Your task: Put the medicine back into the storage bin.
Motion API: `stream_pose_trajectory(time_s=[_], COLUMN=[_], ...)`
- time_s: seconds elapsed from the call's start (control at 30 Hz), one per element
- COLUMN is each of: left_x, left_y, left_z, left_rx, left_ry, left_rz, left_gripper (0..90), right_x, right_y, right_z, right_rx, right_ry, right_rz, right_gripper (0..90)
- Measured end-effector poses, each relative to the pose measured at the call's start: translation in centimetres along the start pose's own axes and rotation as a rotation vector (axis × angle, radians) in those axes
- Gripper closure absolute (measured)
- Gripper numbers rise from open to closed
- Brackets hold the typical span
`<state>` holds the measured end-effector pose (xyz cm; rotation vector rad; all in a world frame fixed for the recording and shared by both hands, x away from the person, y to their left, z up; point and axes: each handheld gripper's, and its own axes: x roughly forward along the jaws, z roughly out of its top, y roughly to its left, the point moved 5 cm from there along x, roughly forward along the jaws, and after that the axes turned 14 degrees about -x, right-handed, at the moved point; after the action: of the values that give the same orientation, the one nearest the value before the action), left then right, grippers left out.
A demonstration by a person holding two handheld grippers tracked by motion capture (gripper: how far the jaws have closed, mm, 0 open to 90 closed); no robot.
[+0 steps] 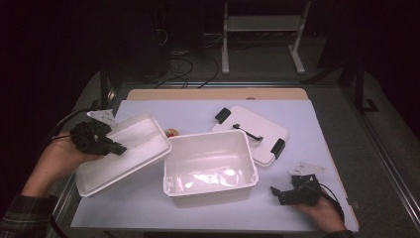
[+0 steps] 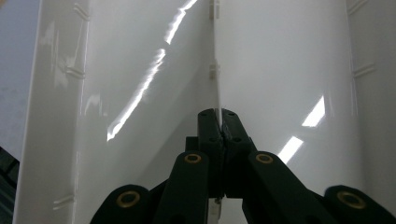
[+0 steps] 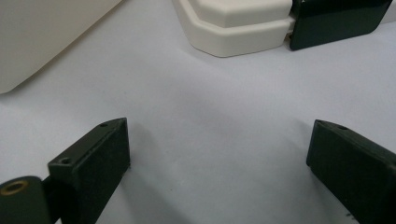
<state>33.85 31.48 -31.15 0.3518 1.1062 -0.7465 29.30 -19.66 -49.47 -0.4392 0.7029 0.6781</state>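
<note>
A white plastic bin [image 1: 124,153] is tilted at the left of the table, with its near side raised. My left gripper [image 1: 118,148] is shut on its thin side wall [image 2: 154,93], and the jaws [image 2: 218,114] pinch the wall's edge between them. A second white bin [image 1: 210,163] stands upright in the middle. A white lid [image 1: 252,131] with black latches [image 1: 278,146] lies flat behind it to the right. My right gripper [image 1: 275,193] stands open low over the mat at the front right, with nothing between its jaws [image 3: 219,140]. Ahead of it are the lid's corner [image 3: 238,23] and a latch [image 3: 336,18].
A small red and yellow object [image 1: 171,132] lies behind, between the two bins. A pale mat [image 1: 297,208] covers the table, with a wooden strip [image 1: 213,94] at the far edge. Cables and a white frame [image 1: 262,29] are on the dark floor beyond.
</note>
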Motion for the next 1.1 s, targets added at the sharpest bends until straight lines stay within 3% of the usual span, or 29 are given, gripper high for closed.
stream_pose_trajectory(time_s=[0.17, 0.4, 0.67, 1.1], left_x=[0.1, 1.6, 4.3, 9.0], left_y=[1.1, 1.8, 3.3, 4.2], left_z=[-1.5, -2.6, -4.0, -4.2], left_rx=[-0.046, -0.071, -0.12, -0.141], left_ry=[-0.001, 0.021, 0.048, 0.071], left_rz=[0.012, 0.023, 0.045, 0.046], left_gripper=[88.4, 88.5, 88.5, 88.4], right_x=[0.0, 0.0, 0.0, 0.0], right_y=[0.0, 0.0, 0.0, 0.0], right_z=[0.0, 0.0, 0.0, 0.0], right_rx=[0.0, 0.0, 0.001, 0.001], right_ry=[0.0, 0.0, 0.0, 0.0], right_rz=[0.0, 0.0, 0.0, 0.001], right_gripper=[5.6, 5.6, 5.6, 5.6])
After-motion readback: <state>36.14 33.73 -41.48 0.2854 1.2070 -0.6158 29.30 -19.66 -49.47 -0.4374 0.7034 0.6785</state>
